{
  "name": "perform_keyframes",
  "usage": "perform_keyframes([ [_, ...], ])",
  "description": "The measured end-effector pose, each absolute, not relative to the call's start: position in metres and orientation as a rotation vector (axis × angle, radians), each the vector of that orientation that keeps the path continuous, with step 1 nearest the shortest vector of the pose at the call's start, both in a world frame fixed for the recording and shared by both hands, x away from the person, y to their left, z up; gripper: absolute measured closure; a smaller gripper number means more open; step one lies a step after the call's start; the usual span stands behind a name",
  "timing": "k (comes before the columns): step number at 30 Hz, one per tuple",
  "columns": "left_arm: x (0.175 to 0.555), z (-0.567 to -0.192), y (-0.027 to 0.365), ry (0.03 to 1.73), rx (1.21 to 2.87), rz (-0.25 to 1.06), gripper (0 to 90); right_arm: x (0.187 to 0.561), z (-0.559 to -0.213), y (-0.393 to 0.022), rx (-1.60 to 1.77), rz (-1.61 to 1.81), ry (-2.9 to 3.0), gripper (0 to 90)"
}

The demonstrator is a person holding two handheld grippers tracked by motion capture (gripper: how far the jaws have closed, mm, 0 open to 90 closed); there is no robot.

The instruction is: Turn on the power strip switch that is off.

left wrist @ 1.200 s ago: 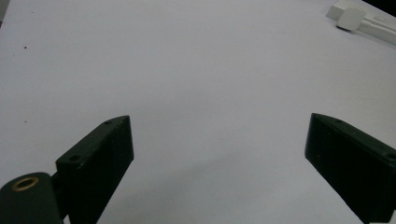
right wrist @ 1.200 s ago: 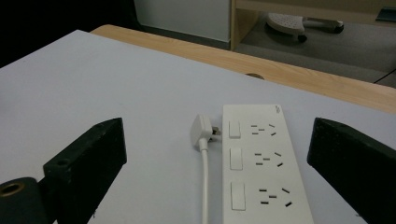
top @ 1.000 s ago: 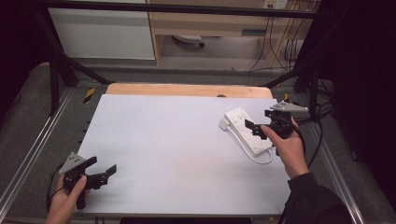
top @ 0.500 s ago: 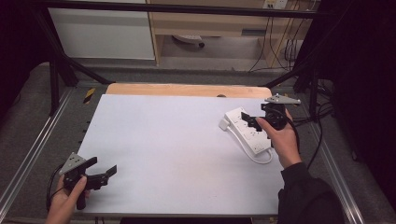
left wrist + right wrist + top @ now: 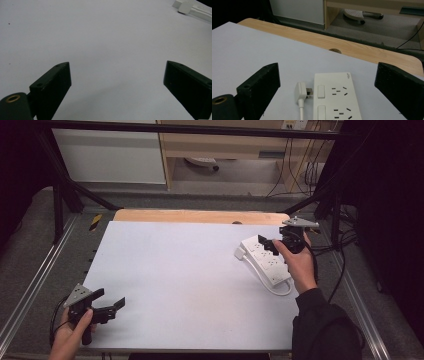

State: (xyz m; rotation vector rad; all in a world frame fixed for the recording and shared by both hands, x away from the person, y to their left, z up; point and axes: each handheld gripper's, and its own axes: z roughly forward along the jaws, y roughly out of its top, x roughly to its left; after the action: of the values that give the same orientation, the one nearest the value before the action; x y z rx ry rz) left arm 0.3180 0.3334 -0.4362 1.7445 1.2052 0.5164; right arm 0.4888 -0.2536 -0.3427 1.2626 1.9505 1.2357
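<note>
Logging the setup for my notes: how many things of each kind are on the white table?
Power strip: 1
Plug with its cord, lying beside the strip: 1
Handheld grippers, left gripper and right gripper, both open: 2
Total: 4

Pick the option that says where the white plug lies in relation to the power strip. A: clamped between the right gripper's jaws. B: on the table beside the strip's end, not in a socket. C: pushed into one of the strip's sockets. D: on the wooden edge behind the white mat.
B: in the right gripper view the plug lies on the white table surface right beside the power strip, prongs against its side, every visible socket empty.
</note>
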Motion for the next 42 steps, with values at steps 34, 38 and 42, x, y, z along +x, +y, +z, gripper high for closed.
perform_keyframes([
  [34,0.318,-0.437,0.333,1.197,1.755,0.506,7.5,0.524,-0.369,-0.248,1.387,1.179,1.939,6.1],
  [38,0.318,-0.437,0.333,1.197,1.755,0.505,7.4,0.527,-0.374,-0.247,1.393,1.175,1.959,10.9],
  [42,0.318,-0.437,0.332,1.201,1.755,0.503,7.4,0.53,-0.378,-0.245,1.395,1.182,1.967,17.3],
])
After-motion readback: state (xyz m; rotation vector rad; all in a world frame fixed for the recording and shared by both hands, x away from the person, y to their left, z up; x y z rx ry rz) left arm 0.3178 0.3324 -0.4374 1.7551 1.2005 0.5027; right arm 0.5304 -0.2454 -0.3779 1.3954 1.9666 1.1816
